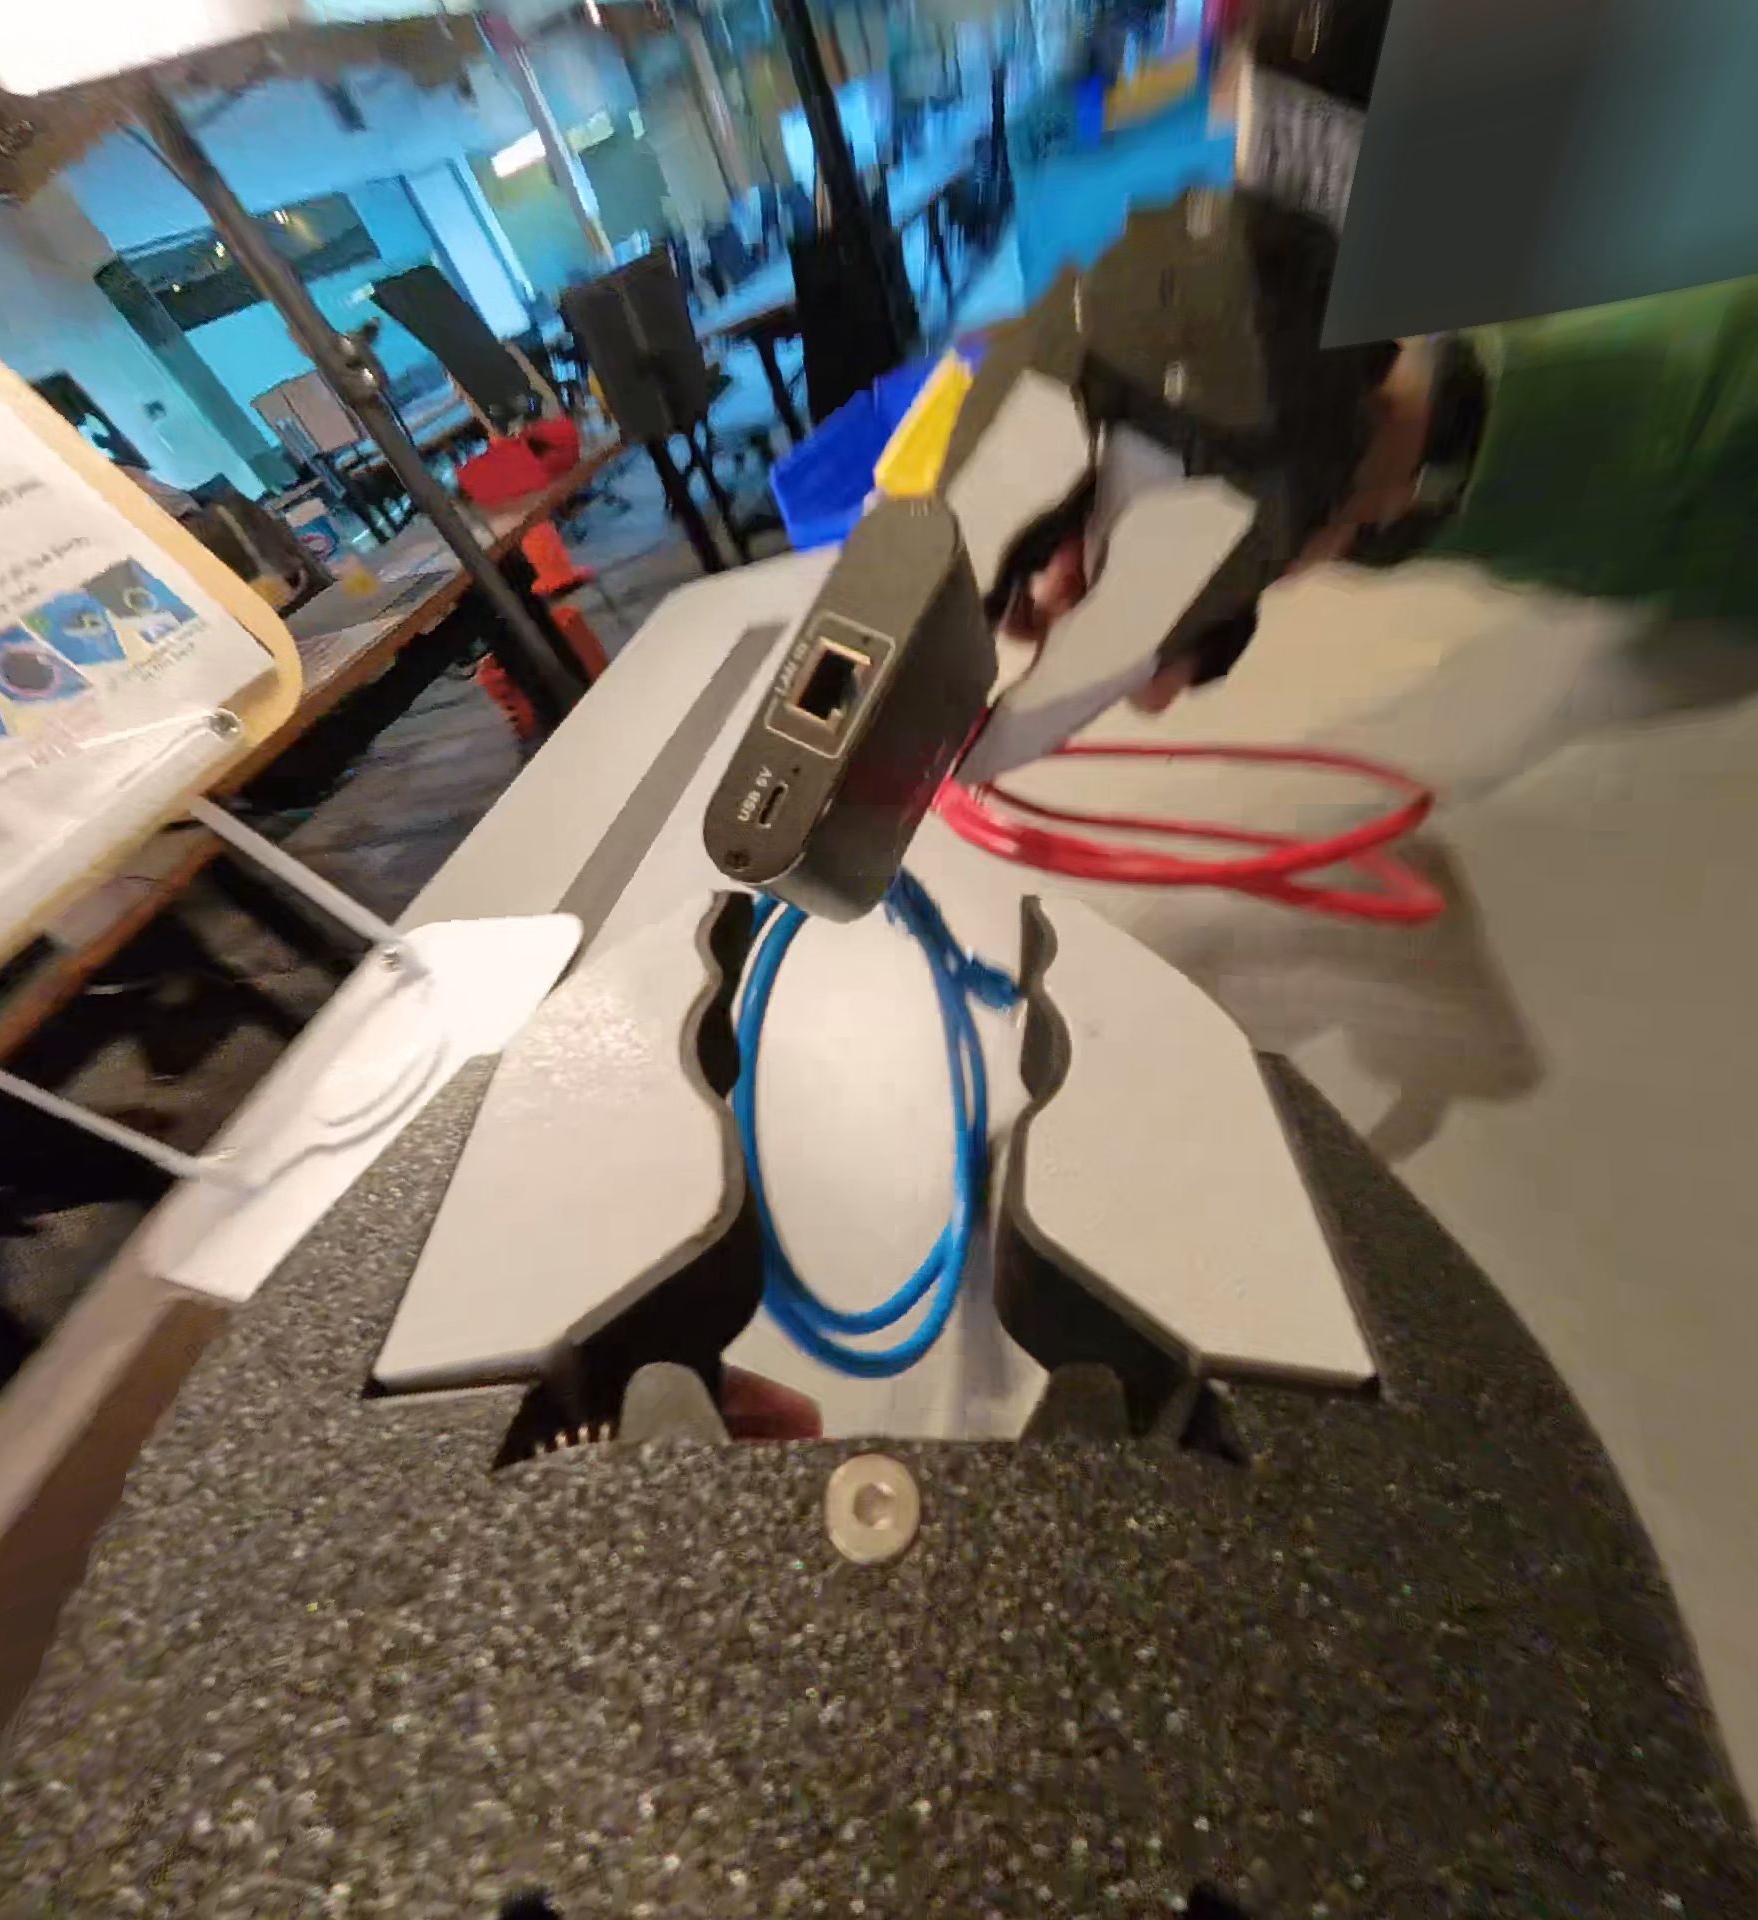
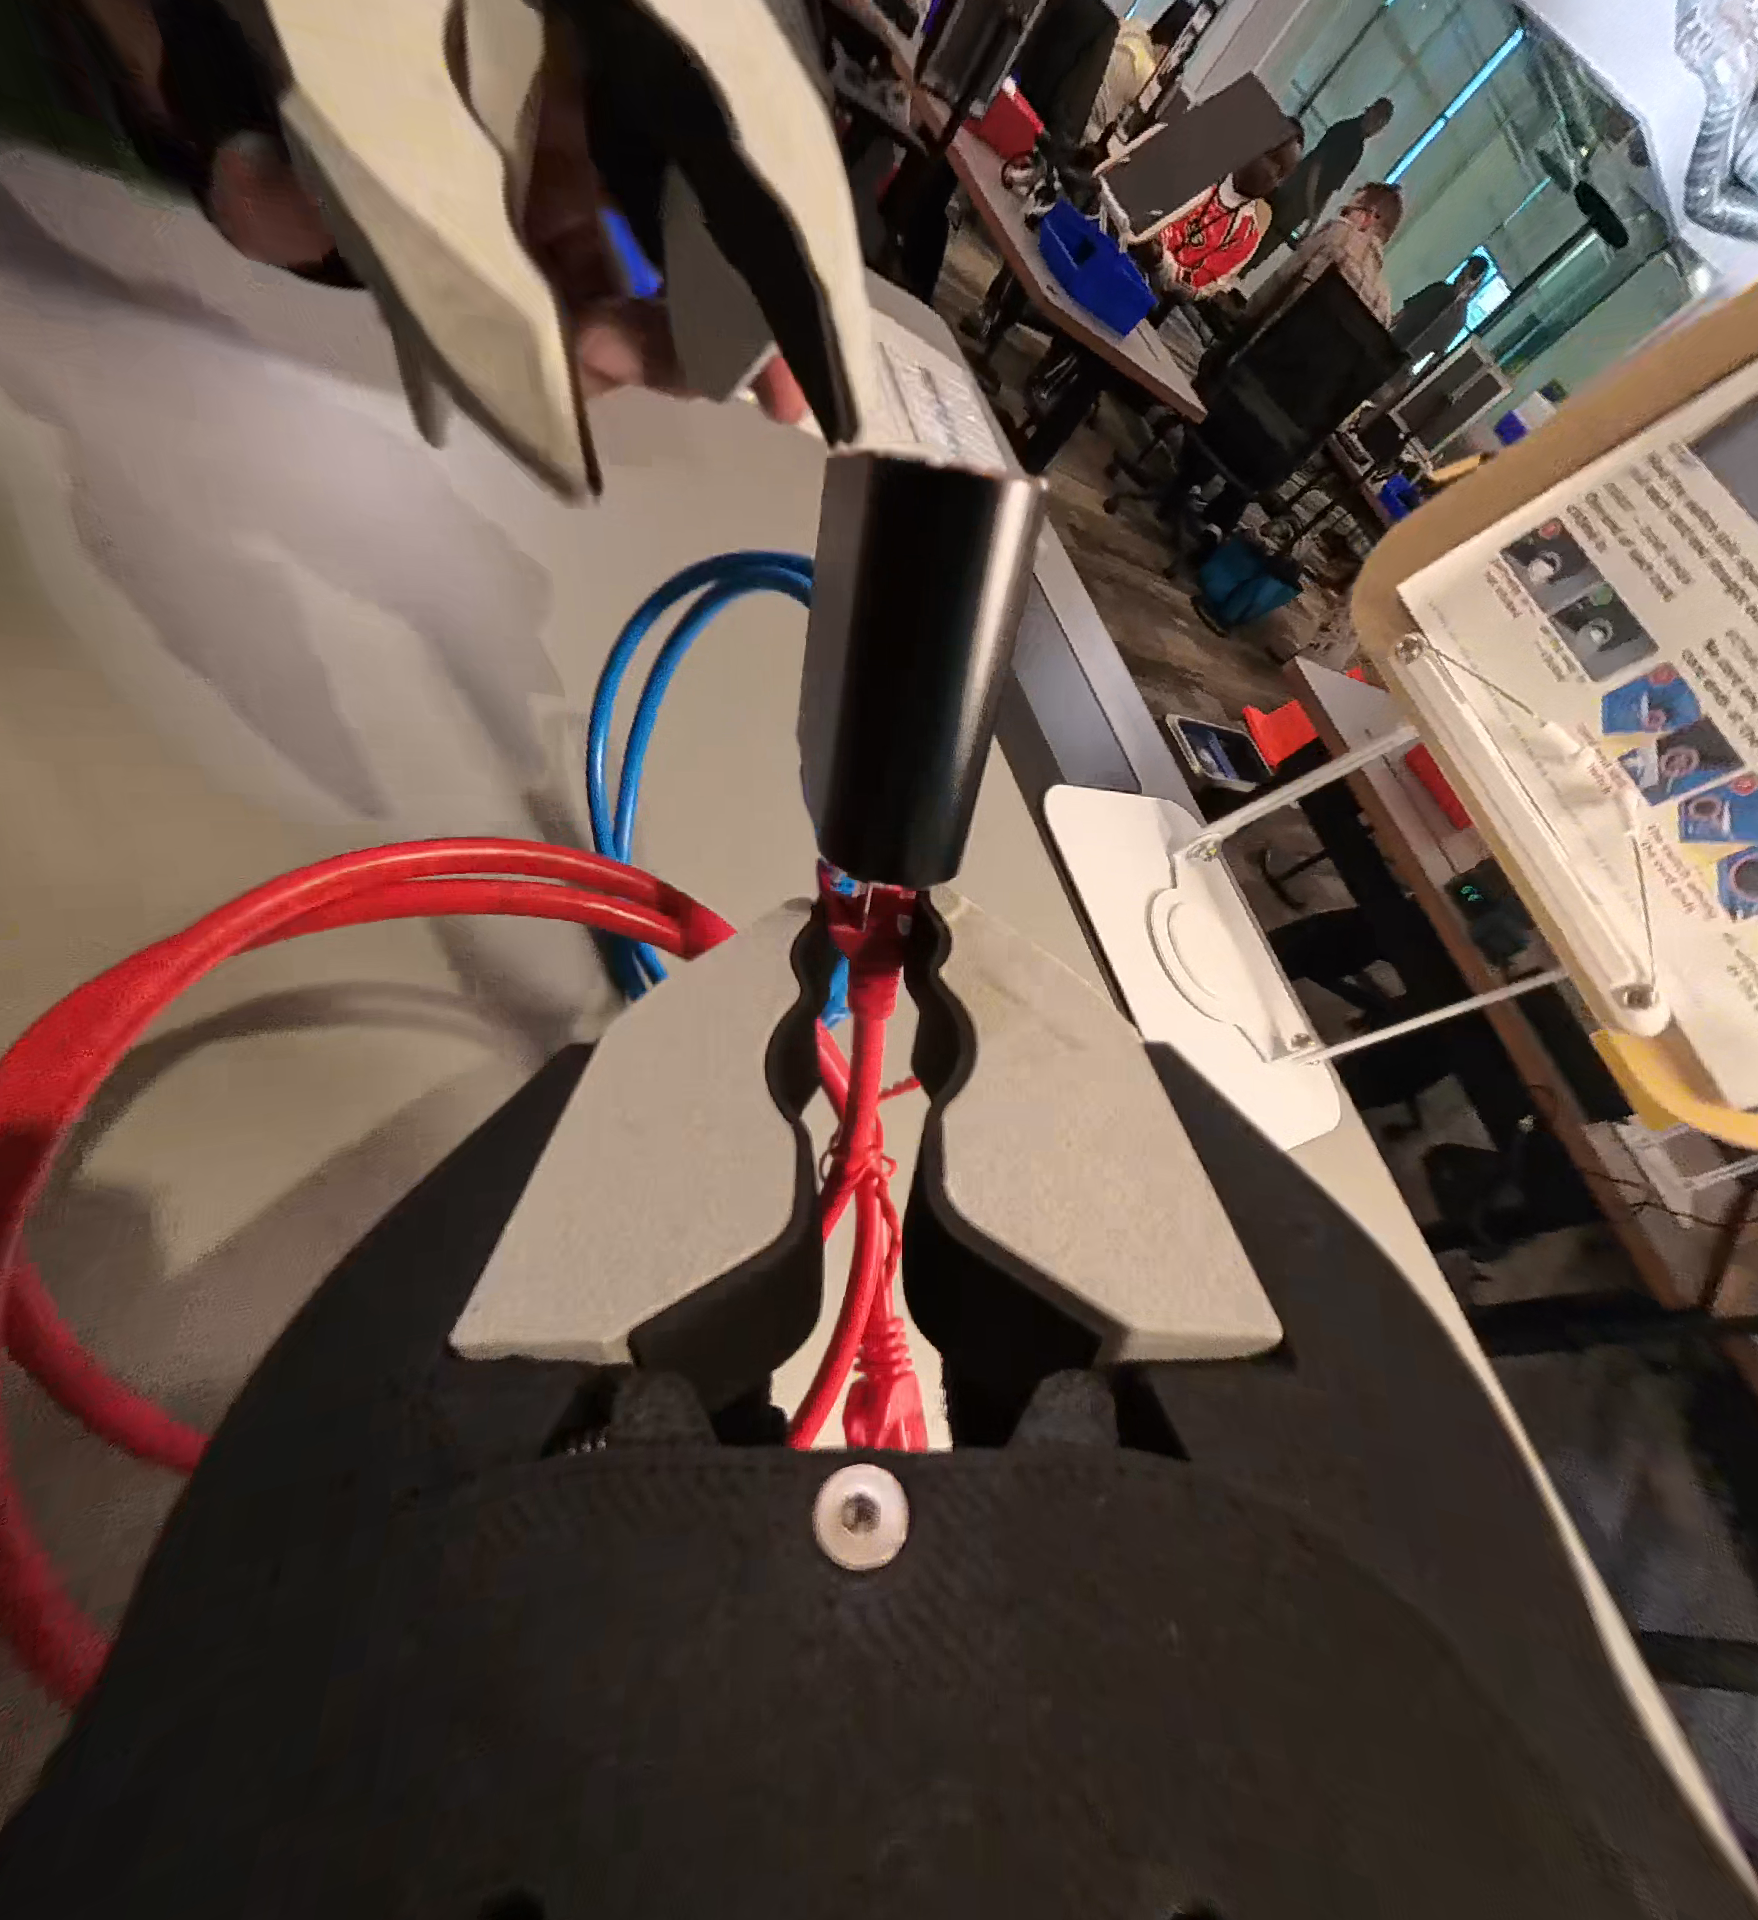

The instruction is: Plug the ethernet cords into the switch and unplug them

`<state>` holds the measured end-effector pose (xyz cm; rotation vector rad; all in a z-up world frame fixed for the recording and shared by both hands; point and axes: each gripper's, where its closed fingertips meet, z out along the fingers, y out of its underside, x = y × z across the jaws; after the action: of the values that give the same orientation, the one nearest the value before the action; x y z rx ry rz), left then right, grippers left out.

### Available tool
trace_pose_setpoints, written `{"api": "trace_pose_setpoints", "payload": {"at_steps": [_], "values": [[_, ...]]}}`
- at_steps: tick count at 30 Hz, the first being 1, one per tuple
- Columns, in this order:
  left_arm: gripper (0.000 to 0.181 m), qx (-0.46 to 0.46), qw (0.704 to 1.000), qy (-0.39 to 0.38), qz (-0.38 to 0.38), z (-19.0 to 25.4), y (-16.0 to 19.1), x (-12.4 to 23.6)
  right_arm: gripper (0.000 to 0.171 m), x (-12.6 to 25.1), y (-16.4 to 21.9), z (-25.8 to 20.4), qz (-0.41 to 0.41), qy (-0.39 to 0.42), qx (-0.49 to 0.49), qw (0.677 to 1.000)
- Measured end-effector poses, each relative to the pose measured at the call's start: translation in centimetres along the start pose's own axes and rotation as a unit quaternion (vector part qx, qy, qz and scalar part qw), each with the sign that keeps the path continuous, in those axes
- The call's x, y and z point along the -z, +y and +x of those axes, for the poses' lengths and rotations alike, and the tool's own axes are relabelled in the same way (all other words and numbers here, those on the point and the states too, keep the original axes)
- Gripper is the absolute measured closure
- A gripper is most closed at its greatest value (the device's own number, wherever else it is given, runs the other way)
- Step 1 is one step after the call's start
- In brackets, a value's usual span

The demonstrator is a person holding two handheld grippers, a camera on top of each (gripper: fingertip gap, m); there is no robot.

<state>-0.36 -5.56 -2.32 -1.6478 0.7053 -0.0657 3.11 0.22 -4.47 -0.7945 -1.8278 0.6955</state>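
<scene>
right tool [image 2: 859,925] pinching the red cord [image 2: 870,940] plug at the black switch [image 2: 906,675], switch lifted off the grey desk [image 2: 231,582], left tool [image 1: 870,935] spread wide, blue cord [image 1: 854,1143] looped underneath

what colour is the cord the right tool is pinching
Red cord, clearest in the right wrist view.

Tight around the switch [image 2: 906,675]
My tools crowd both ends; cord loops [image 2: 231,935] cover the desk [image 2: 231,520], sign stand [image 2: 1197,966] guards its edge.
</scene>
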Motion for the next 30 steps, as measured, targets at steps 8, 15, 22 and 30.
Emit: {"api": "trace_pose_setpoints", "payload": {"at_steps": [8,15,22,30], "values": [[0.117,-0.163,0.985,-0.046,-0.043,0.7,-2.2,1.1,0.157,-0.5,-2.5,-2.3,-0.014,-0.011,0.080,0.997],[0.135,-0.264,0.957,-0.030,-0.119,2.3,-0.8,0.8,0.158,-1.3,-4.4,-4.1,-0.028,-0.014,0.160,0.987],[0.152,-0.276,0.956,-0.028,-0.097,3.1,-0.9,0.5,0.157,-1.2,-4.6,-4.1,-0.065,0.002,0.222,0.973],[0.153,-0.004,0.989,-0.006,0.149,3.4,-2.5,0.8,0.157,-0.1,-5.8,-2.8,-0.039,-0.005,0.209,0.977]]}}
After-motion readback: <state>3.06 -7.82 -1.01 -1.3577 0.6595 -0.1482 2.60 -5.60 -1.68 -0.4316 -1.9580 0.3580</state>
